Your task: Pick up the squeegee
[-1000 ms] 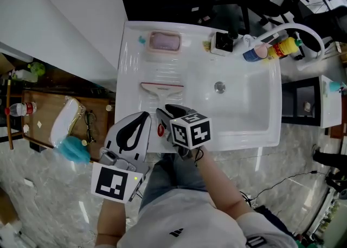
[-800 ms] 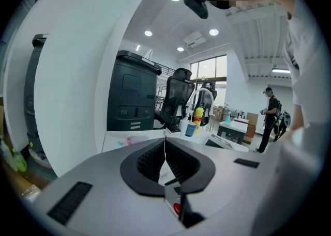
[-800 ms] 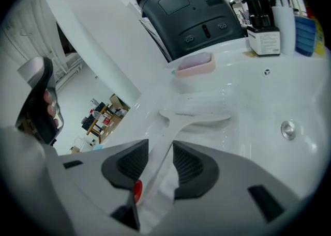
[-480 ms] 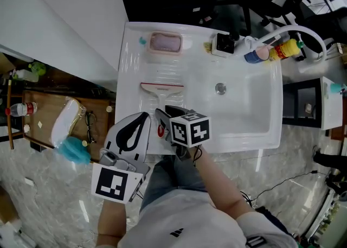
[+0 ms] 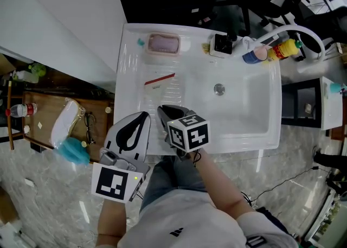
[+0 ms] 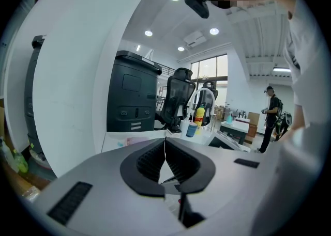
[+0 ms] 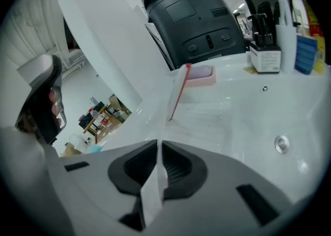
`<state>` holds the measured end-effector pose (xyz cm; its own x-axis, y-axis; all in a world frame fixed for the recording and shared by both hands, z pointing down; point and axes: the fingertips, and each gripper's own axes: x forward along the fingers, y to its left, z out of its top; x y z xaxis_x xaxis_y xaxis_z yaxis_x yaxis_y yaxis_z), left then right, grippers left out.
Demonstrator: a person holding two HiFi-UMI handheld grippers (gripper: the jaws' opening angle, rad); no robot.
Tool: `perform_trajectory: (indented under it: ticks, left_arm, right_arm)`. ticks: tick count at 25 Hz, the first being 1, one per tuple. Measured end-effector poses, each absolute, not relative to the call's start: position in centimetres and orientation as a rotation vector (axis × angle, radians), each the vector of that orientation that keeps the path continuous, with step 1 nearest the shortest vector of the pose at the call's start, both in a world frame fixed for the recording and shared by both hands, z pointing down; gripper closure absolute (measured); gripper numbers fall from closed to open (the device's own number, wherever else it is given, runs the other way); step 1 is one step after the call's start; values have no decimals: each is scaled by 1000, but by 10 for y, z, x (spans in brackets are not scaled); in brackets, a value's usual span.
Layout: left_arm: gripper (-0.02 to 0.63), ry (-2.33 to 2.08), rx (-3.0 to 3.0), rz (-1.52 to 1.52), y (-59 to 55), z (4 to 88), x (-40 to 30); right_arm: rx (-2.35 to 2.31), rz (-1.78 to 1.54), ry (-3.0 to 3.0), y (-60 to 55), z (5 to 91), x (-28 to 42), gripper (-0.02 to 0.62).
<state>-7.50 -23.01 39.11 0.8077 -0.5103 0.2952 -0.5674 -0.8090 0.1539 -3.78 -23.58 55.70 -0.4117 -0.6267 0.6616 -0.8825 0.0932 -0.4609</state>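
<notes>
The squeegee [image 5: 160, 80] has tipped since a second ago. Its red blade, which lay square across the ribbed drainboard [image 5: 130, 62] of the sink, now slants with one end raised, and my right hand-held gripper [image 5: 166, 115] is closing its jaws on the thin white handle. It looks like light, stiff plastic with a soft rubber edge, probably slick, so I judge the flat handle is the place to pinch, and firmly. My left hand-held gripper [image 5: 133, 128] hangs clenched on nothing at the sink's front edge.
</notes>
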Motion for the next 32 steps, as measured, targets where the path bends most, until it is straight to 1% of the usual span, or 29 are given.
perform_trajectory:
  ticks: [10, 32]
  left_arm:
    - [592, -842, 2779, 342, -229, 384, -70]
    - [592, -721, 2895, 243, -203, 346, -23]
  right_arm:
    - [1521, 1186, -2126, -235, 538, -28, 558]
    - [1699, 942, -2257, -206, 443, 23, 558]
